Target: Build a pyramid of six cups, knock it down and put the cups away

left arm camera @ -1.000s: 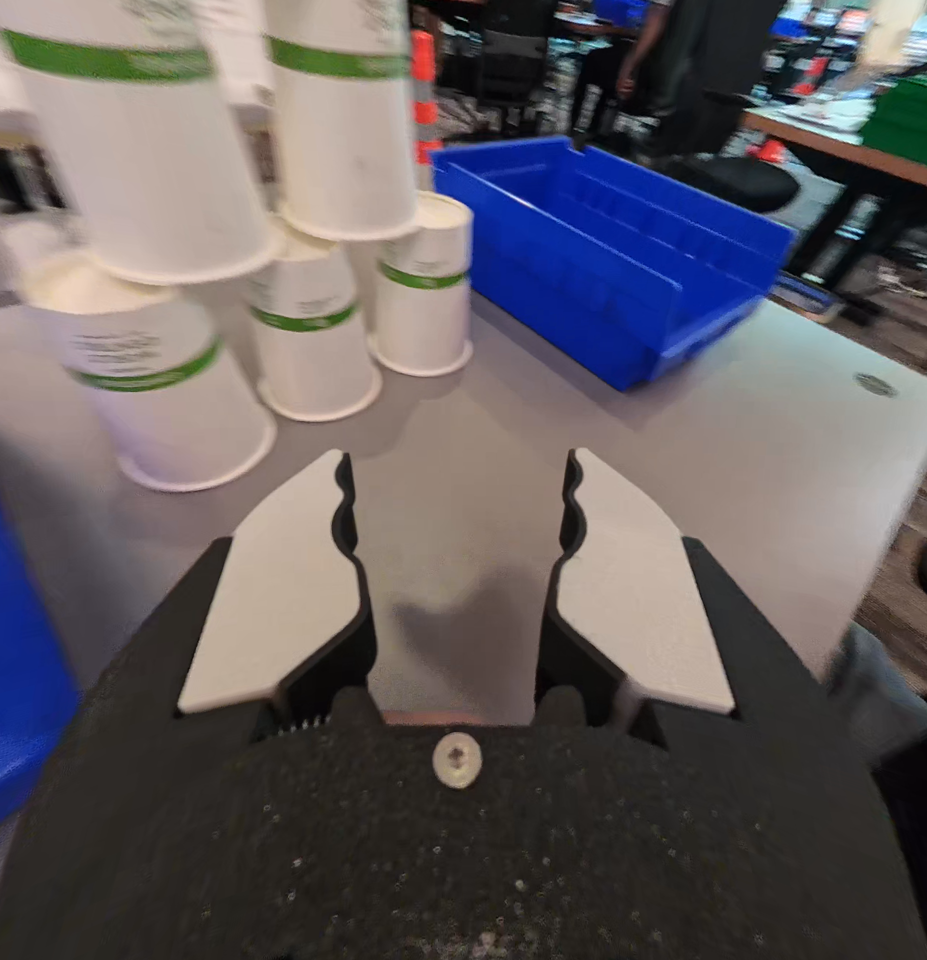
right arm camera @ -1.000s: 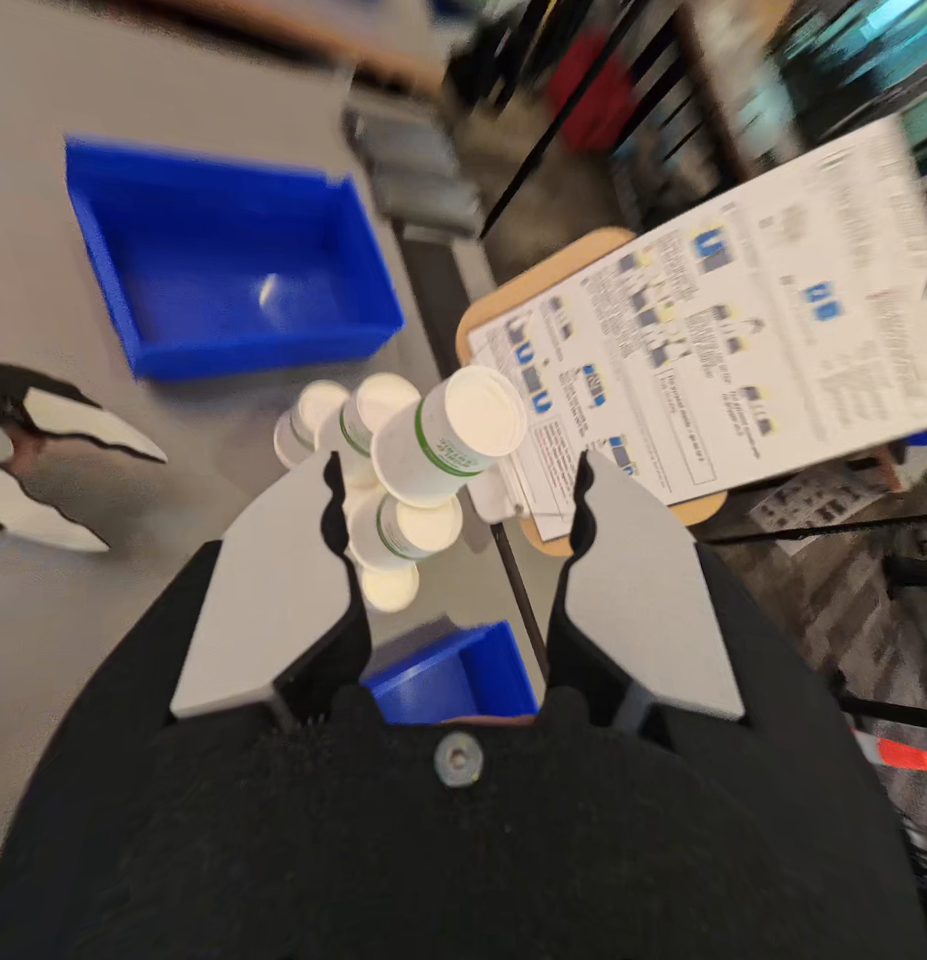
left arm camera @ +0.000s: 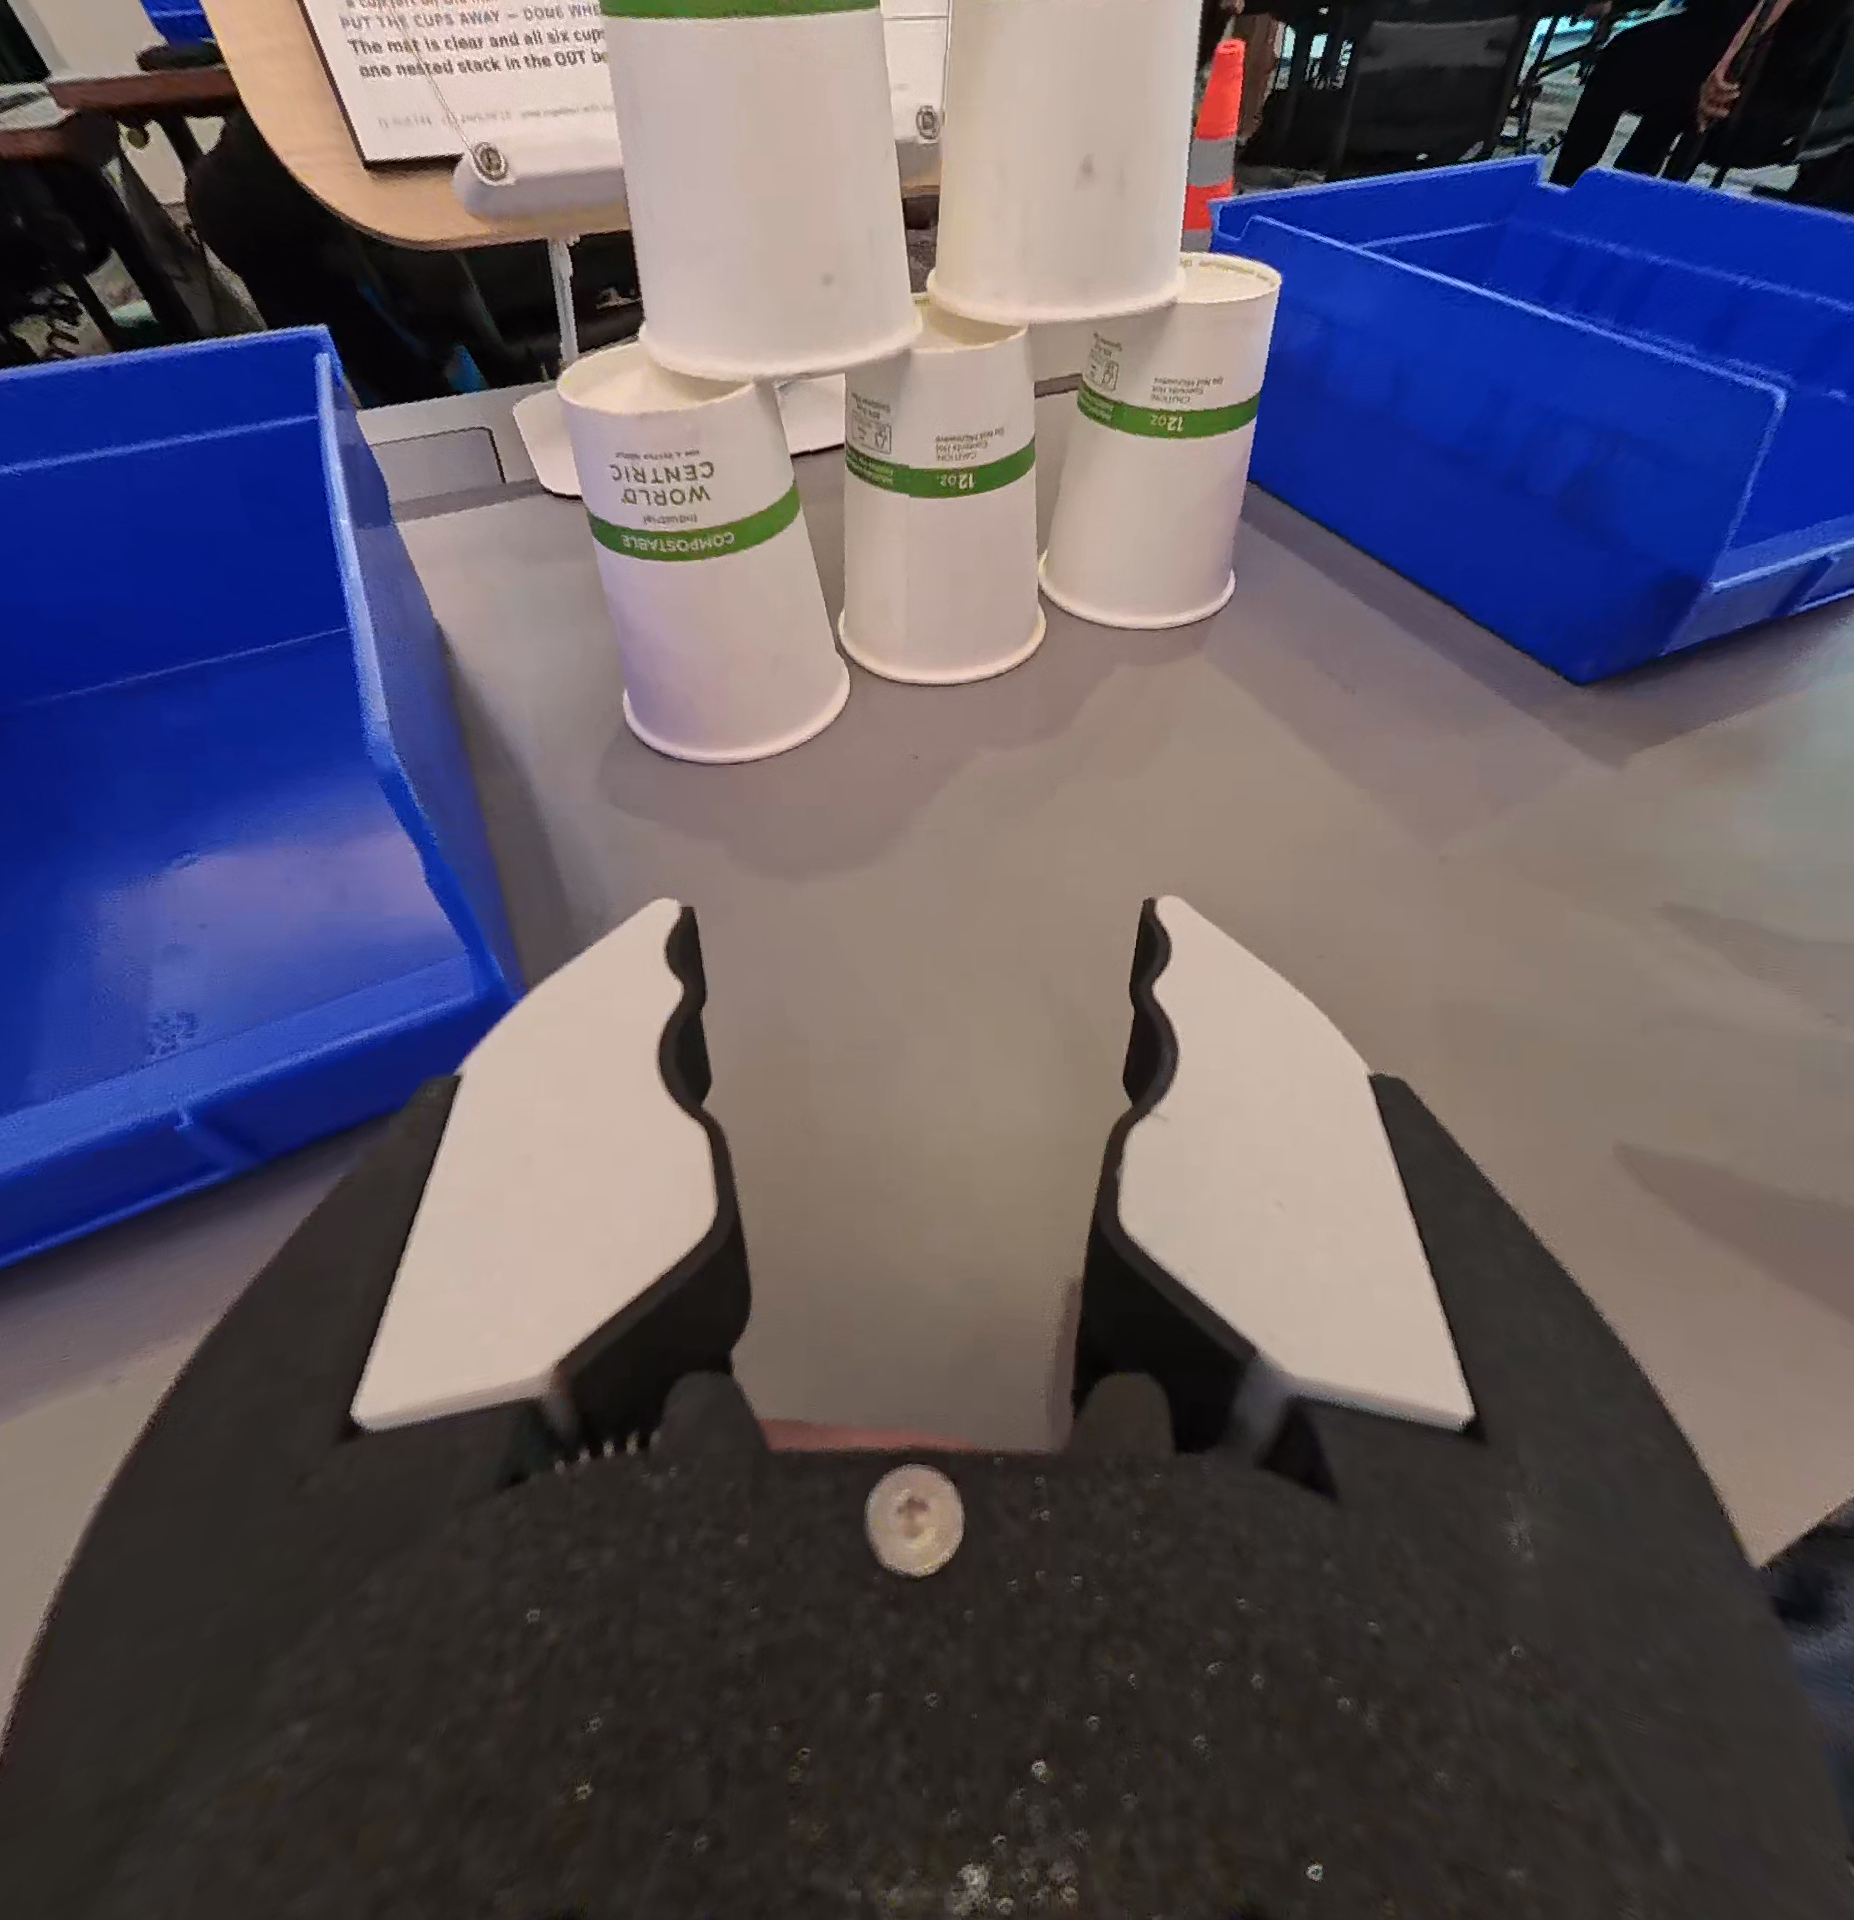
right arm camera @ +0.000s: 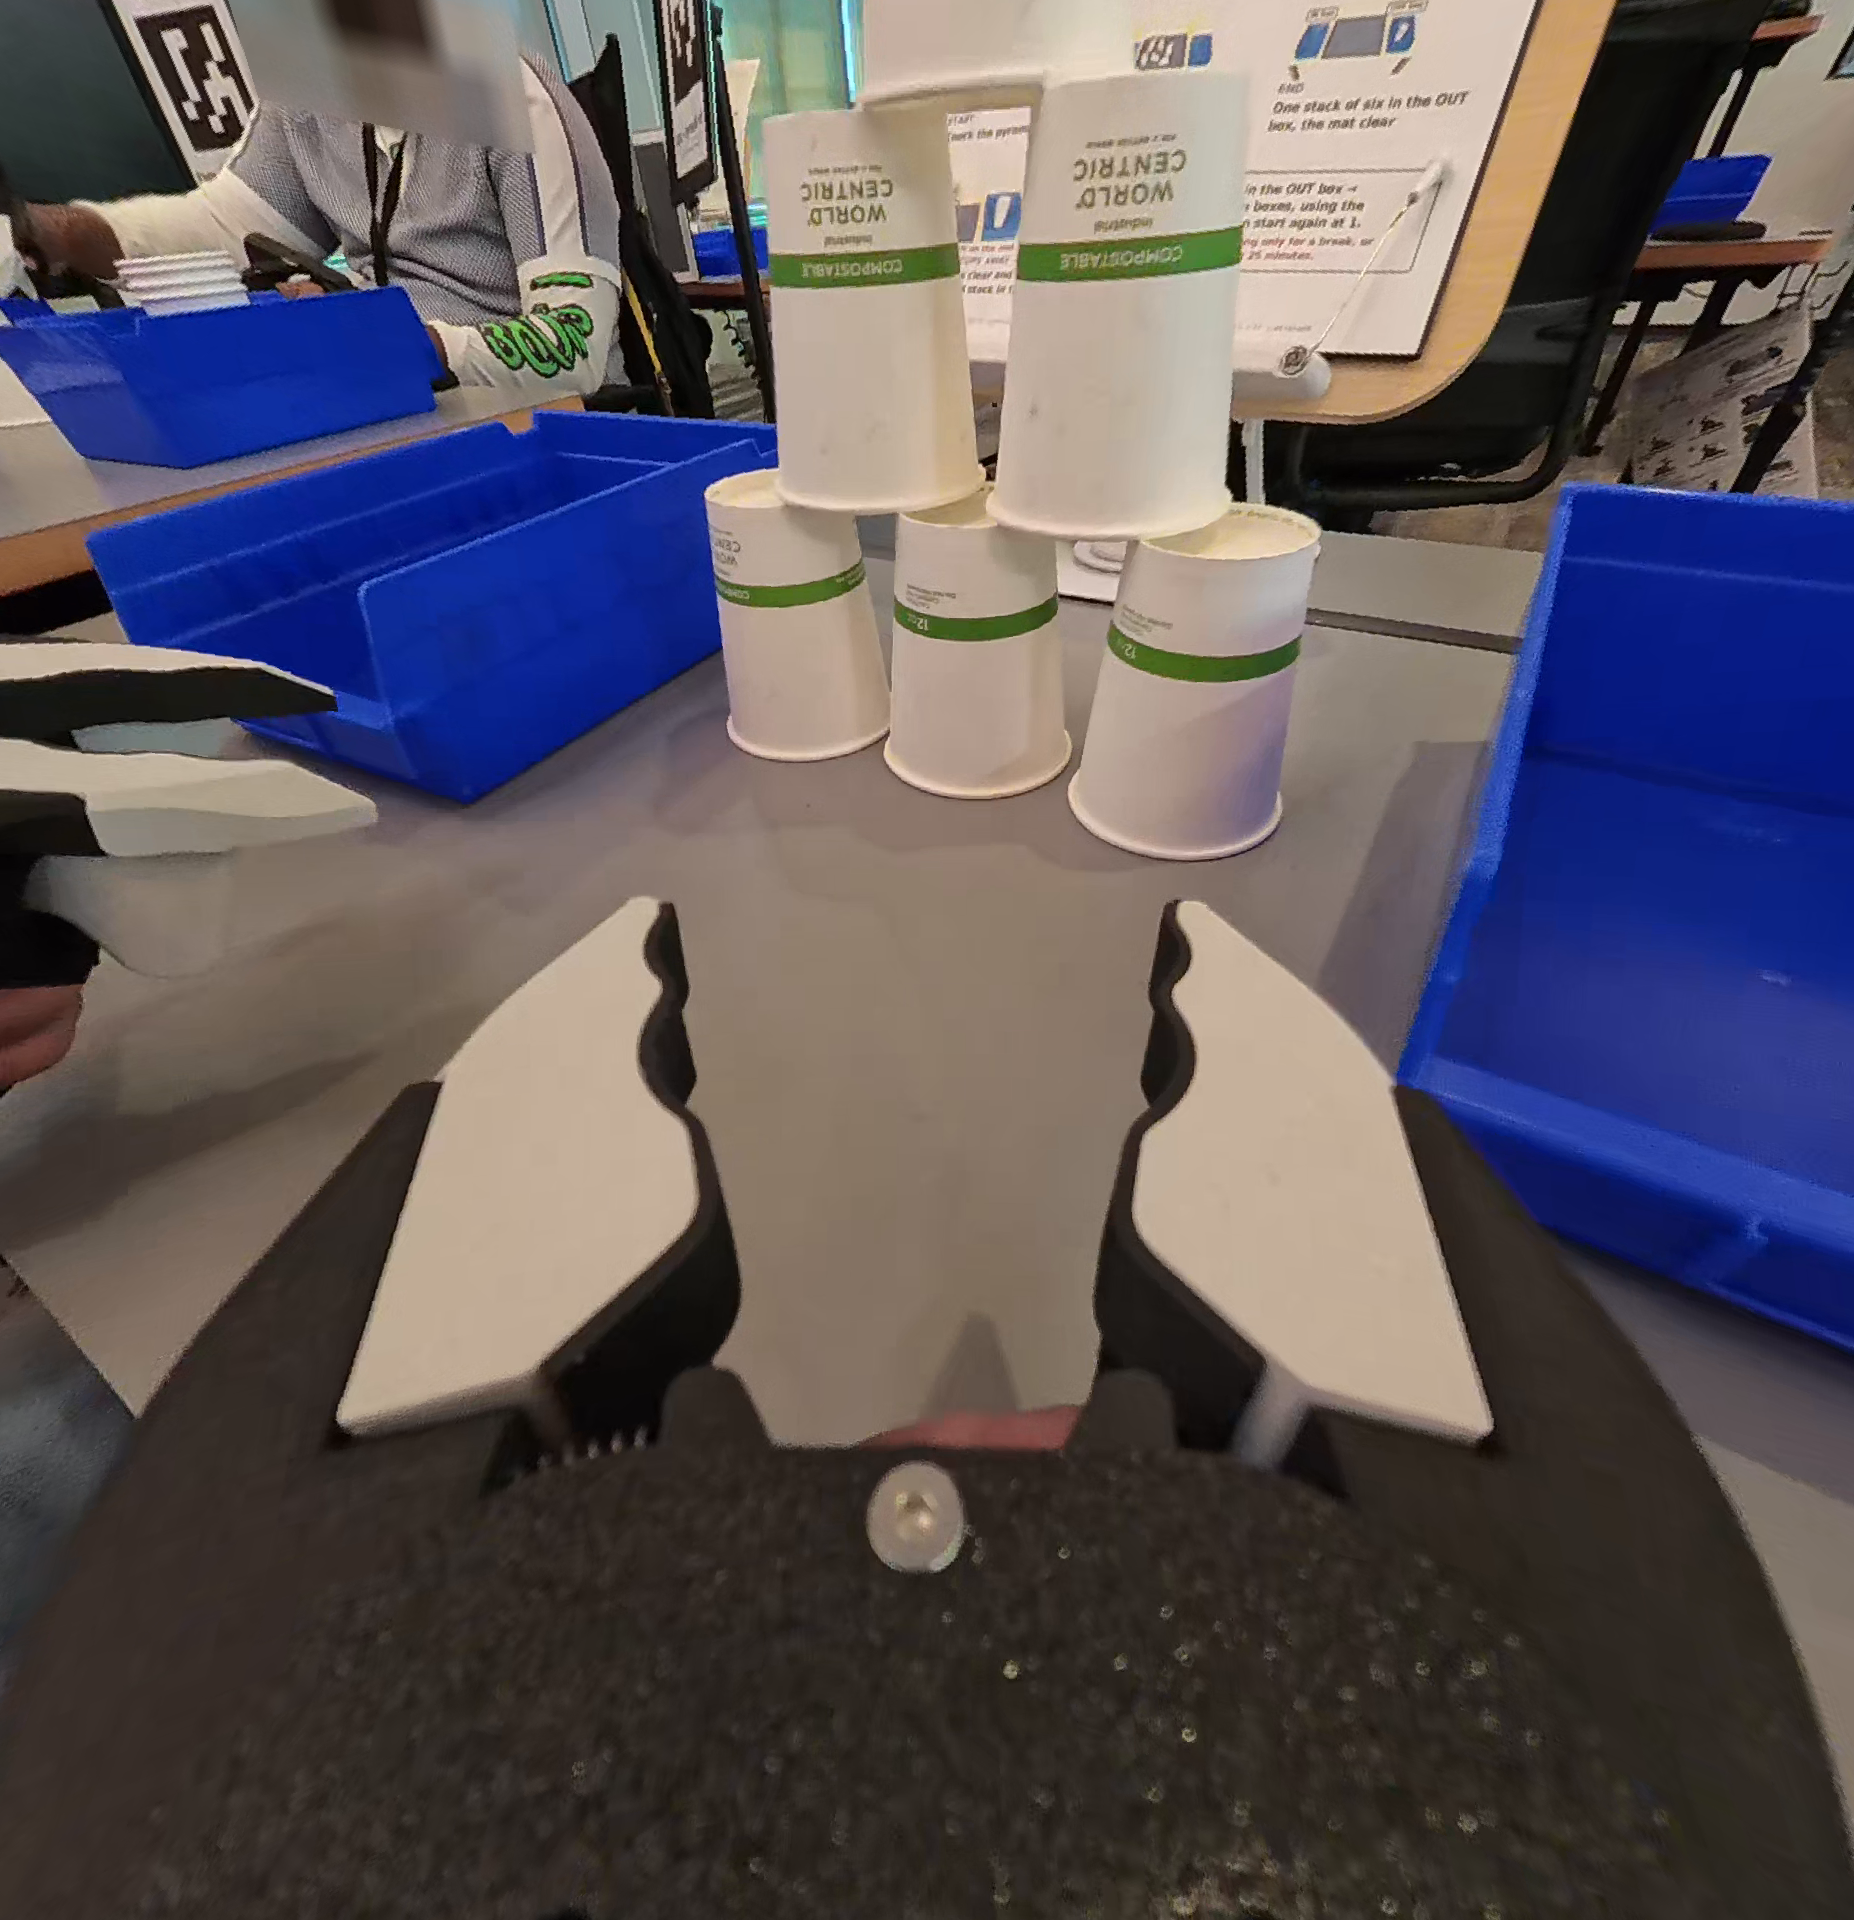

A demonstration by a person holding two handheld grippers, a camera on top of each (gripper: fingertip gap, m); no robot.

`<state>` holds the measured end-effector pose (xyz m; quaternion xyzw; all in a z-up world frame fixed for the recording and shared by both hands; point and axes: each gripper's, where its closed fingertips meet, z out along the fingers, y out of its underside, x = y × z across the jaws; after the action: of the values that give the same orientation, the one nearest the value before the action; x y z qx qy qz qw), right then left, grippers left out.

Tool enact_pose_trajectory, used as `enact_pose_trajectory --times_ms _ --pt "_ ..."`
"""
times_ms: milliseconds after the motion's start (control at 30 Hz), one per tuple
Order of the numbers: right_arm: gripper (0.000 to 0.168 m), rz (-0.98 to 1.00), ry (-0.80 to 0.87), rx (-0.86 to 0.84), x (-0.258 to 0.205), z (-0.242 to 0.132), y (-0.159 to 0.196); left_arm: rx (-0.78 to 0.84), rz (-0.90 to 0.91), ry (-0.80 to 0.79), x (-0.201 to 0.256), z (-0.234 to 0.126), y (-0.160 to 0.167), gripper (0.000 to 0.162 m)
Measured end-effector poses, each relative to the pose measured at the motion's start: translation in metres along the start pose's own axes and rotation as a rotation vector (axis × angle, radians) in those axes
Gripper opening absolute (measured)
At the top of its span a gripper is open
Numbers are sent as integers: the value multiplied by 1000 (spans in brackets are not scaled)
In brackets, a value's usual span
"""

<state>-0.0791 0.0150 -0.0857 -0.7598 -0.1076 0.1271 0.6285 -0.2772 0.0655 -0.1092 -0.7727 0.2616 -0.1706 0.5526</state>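
Note:
A pyramid of white paper cups with green bands stands upside down on the grey table (left arm camera: pixel 1006 831). In the left wrist view three base cups (left arm camera: pixel 938 520) carry two second-row cups (left arm camera: pixel 757 177); the top is cut off. The right wrist view shows the base cups (right arm camera: pixel 975 644), the second row (right arm camera: pixel 1120 301) and the rim of a top cup (right arm camera: pixel 954 94). My left gripper (left arm camera: pixel 918 914) is open and empty, well short of the pyramid; it also shows at the left of the right wrist view (right arm camera: pixel 351 753). My right gripper (right arm camera: pixel 918 914) is open and empty, also short of the cups.
Blue bins flank the pyramid: one at the left (left arm camera: pixel 175 779) and one at the right (left arm camera: pixel 1525 416), seen also in the right wrist view (right arm camera: pixel 435 582) (right arm camera: pixel 1681 935). A printed sign board (right arm camera: pixel 1349 156) stands behind the cups. A person (right arm camera: pixel 435 208) sits at another table.
My right gripper has dropped from above the pyramid to table level in front of it. My left gripper has backed away and turned so that the pyramid is centred. Both stay open.

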Motion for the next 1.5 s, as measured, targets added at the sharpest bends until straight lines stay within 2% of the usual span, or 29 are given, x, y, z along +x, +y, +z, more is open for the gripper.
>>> enact_pose_trajectory --times_ms 433,1500 --pt "86 -7 -7 9 -1 2 2 43 -20 51 16 -4 -7 80" --pt "87 -56 -21 -18 -7 5 8 45 -40 39 11 -4 -7 81"
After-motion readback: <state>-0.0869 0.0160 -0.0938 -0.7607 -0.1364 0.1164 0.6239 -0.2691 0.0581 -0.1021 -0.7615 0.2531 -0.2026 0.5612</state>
